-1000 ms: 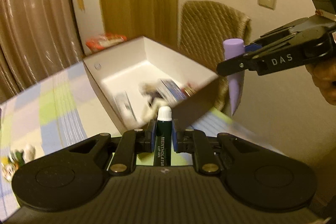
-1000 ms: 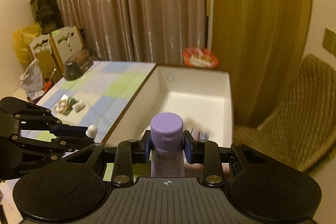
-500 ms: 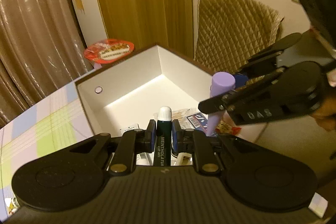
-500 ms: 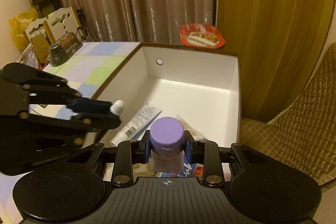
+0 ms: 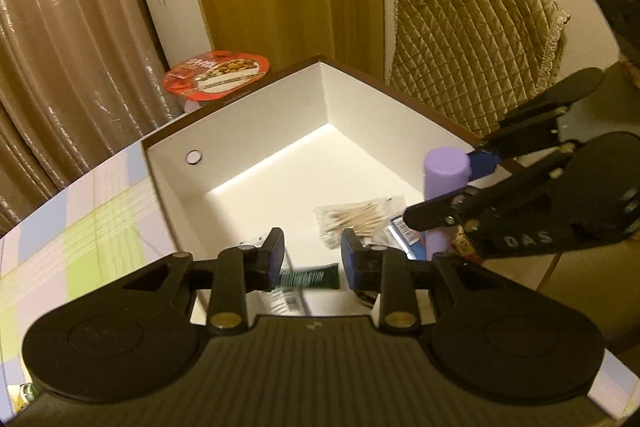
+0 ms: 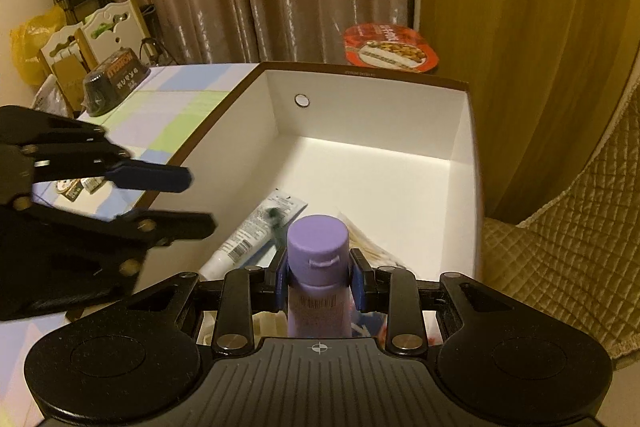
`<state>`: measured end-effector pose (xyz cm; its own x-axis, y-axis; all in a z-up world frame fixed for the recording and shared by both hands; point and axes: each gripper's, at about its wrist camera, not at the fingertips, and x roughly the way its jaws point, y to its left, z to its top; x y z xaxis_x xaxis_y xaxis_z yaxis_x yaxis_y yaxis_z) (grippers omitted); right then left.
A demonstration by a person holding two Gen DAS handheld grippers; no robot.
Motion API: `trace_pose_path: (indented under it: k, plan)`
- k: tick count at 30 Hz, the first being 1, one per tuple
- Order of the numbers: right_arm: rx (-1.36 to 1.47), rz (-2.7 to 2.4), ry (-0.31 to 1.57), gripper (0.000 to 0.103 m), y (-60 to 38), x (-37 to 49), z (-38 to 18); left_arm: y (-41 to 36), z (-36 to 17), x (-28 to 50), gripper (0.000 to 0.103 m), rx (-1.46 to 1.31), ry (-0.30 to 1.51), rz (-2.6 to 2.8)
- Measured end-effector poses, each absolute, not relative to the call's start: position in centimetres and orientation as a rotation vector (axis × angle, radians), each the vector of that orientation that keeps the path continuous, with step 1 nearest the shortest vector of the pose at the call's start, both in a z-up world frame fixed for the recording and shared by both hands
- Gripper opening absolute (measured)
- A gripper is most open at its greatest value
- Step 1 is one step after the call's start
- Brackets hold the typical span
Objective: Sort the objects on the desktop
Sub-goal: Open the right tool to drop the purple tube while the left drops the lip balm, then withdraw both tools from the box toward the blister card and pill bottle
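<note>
From the left wrist, the left gripper (image 5: pixel 311 259) hung over the white box (image 5: pixel 256 131); its jaws had just been opening and stood apart, the dark green lip balm tube (image 5: pixel 310 277) blurred below them, gripped by neither pad; at three o'clock the right gripper (image 5: pixel 448 187) clamped the purple bottle (image 5: pixel 446 171). From the right wrist, those jaws pinched the bottle upright over the box on the table (image 6: pixel 172 107); the left gripper (image 6: pixel 192 199) sat at nine o'clock.
</note>
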<state>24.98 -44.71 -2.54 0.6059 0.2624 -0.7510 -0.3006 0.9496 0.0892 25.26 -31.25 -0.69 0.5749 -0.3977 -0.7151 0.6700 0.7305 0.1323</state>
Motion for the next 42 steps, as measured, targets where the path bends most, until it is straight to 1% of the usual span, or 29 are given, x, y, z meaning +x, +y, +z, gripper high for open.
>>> trace_pose_path:
  k: [7, 16, 24, 26, 28, 29, 31, 33, 39, 42]
  plan:
    - [-0.067, 0.322, 0.867, 0.031, -43.5, 27.0, -3.7, -29.8, 0.7, 24.4, 0.027, 0.392, 0.704, -0.648]
    - [-0.075, 0.315, 0.835, 0.031, -43.1, 26.8, -3.1, -28.4, 1.4, 23.7, 0.029, 0.382, 0.699, -0.626]
    - [-0.039, 0.29, 0.743, 0.031, -42.8, 23.8, 0.0, -27.0, 2.4, 22.3, 0.03, 0.359, 0.67, -0.603]
    - [-0.021, 0.289, 0.707, 0.031, -42.5, 22.6, 1.1, -26.3, 2.9, 21.7, 0.033, 0.342, 0.656, -0.591]
    - [-0.005, 0.295, 0.671, 0.031, -42.0, 21.2, 2.2, -25.3, 3.3, 21.0, 0.037, 0.324, 0.642, -0.574]
    - [0.002, 0.298, 0.657, 0.033, -41.6, 20.5, 2.6, -24.6, 3.5, 20.5, 0.038, 0.315, 0.636, -0.561]
    - [0.022, 0.302, 0.614, 0.1, -40.8, 18.9, 3.4, -23.1, 3.8, 19.5, 0.042, 0.297, 0.627, -0.532]
    - [0.031, 0.323, 0.567, 0.101, -39.4, 17.0, 4.0, -21.1, 3.9, 18.4, 0.043, 0.271, 0.628, -0.5]
    - [-0.002, 0.411, 0.562, 0.101, -33.6, 12.2, 4.8, -13.1, 2.9, 14.1, 0.048, 0.209, 0.676, -0.377]
    - [-0.042, 0.448, 0.584, 0.101, -30.3, 10.3, 4.1, -8.9, 2.2, 11.7, 0.048, 0.193, 0.703, -0.312]
